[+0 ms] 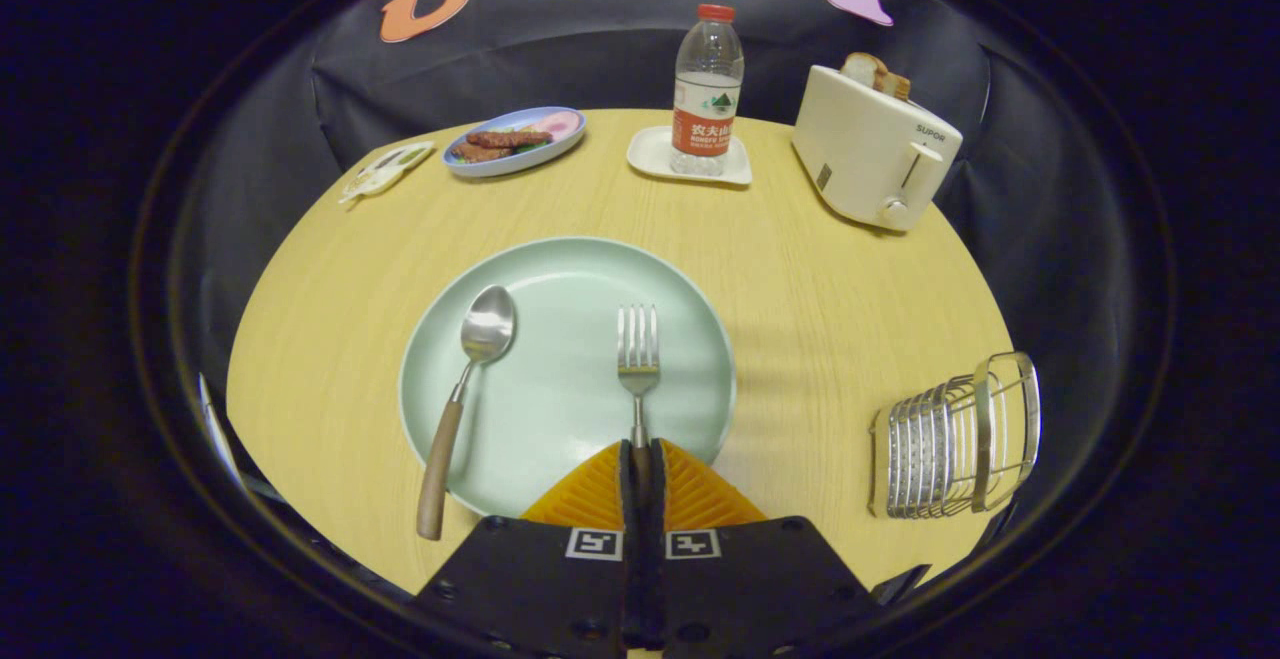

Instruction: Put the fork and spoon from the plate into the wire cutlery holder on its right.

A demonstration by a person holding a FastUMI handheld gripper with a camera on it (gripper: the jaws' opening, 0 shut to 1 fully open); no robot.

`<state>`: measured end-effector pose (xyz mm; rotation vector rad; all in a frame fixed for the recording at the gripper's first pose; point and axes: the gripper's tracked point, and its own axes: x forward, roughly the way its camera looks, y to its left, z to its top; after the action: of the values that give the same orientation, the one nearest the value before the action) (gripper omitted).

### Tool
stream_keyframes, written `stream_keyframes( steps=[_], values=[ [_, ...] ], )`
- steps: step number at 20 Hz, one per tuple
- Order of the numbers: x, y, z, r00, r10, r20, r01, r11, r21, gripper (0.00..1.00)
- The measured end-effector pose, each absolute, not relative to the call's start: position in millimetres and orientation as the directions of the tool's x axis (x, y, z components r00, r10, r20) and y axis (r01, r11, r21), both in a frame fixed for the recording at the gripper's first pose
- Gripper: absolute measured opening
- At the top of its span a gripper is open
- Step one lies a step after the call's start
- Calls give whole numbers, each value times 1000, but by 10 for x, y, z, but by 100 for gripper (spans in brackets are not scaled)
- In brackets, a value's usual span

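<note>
The claw [640, 454] is sitting low over the near edge of the plate [560, 269], its two fingers drawn together around the fork [637, 364] — both pads are pressing on the fork's handle, which is disappearing into the narrow slit between them. The fork's neck and tines are sticking out just ahead of the fingers, pointing away across the plate. The spoon [462, 399] is lying to the left of the fork, bowl resting on the plate and its wooden handle hanging over the near rim onto the table [820, 279]. The holder [955, 439] is standing on the table to the right of the plate, well apart from it, its open top facing upward. Beyond the plate, at the far side of the table, a bottle [707, 89] is standing on a small tray [650, 151], with a toaster [872, 147] to its right and a dish [516, 139] of food to its left. The fork is looking stiff and light, with smooth metal likely to slip or swivel if held loosely, so a firm hold on the handle, as now, seems the sound choice. The spoon would probably be best taken by its wooden handle, where it overhangs the rim and offers room for the fingers.
</note>
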<state>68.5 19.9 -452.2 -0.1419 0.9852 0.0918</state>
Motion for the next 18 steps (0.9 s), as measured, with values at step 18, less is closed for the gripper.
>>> stream_keyframes(
  steps=[18],
  values=[
    [103,-1128,-3373,605,17,-796,-97,994,-52,1]
  ],
)
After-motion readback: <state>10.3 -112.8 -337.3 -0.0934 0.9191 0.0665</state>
